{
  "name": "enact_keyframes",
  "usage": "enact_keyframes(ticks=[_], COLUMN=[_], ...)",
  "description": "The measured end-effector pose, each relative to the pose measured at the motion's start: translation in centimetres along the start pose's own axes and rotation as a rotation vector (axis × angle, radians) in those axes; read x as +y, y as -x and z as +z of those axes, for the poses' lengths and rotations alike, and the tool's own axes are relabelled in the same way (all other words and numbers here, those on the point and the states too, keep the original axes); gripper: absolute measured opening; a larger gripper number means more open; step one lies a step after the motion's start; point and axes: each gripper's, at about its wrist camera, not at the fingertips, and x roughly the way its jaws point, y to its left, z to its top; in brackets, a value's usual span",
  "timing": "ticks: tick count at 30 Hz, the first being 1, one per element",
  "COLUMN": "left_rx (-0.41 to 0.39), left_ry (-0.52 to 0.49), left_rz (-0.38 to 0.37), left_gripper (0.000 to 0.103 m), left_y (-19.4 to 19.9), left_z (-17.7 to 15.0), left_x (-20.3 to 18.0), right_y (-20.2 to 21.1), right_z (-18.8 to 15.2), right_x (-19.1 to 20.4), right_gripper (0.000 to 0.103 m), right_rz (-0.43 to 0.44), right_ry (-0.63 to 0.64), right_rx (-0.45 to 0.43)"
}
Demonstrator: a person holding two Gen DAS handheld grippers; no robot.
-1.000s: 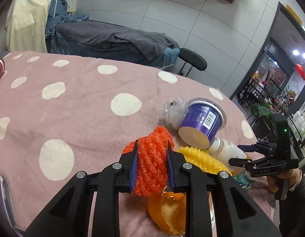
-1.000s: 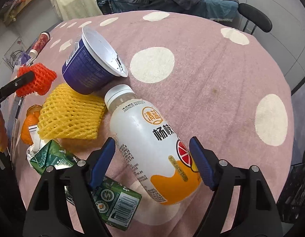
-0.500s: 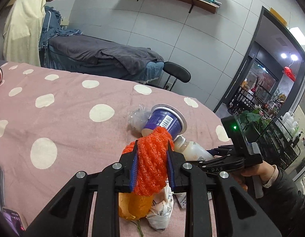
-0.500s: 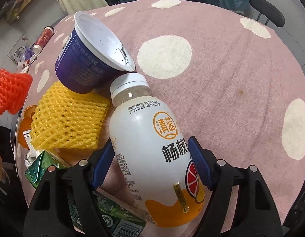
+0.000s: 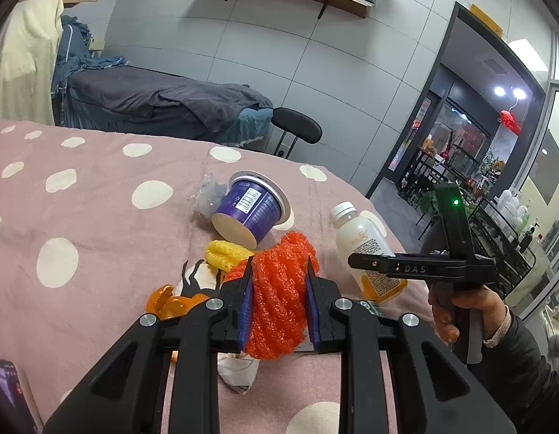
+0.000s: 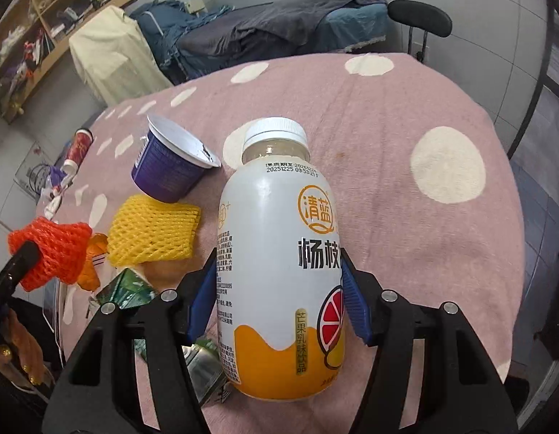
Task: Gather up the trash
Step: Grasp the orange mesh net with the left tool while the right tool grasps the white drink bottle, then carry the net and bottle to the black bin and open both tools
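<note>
Pink polka-dot cloth covered the tabletop [image 6: 406, 188] where we were gathering trash. Nearest, our left gripper [image 5: 279, 311] had its jaws clamped narrow on the orange foam net [image 5: 279, 296], lifted clear of the litter. Our right gripper [image 6: 279, 289] was closing its jaws round the drink bottle [image 6: 279, 253], pads at its sides. Beyond lay the yellow foam net [image 6: 153, 231] and purple yogurt cup [image 6: 171, 166]. Next, we judged, both catches needed carrying to a bin, none visible.

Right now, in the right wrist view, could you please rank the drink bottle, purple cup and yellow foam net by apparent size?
1. Drink bottle, nearest the camera, so exaggerated.
2-3. Purple cup and yellow foam net look alike; unranked.
</note>
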Motion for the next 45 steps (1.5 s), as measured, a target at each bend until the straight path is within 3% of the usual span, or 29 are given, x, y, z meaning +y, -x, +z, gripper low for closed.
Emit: enact_keyframes(ticks=[10,24,37,45], left_rx=[0.005,0.038,0.131,0.202], left_ry=[-0.064,-0.194,-0.297,-0.365], left_rz=[-0.091,-0.253,-0.415,-0.502], left_gripper=[0.024,0.024,0.024,0.024], left_y=[0.5,0.1,-1.9,-3.7], left_z=[-1.4,-4.0,-7.0,-9.0], left_x=[-4.5,-12.0,-18.5,-22.1], right_y=[8.1,14.2,18.6,17.9], right_z=[-4.0,-12.2,-21.4,-27.6], right_x=[0.2,-4.4,-11.6,-16.7], right_gripper=[0.062,0.062,0.062,0.062], right_rz=[0.002,-0.04,-0.229,-0.352], right_ry=[-0.073,-0.22,-0.448,-0.613], right_rx=[-0.181,-0.289,-0.357,-0.318])
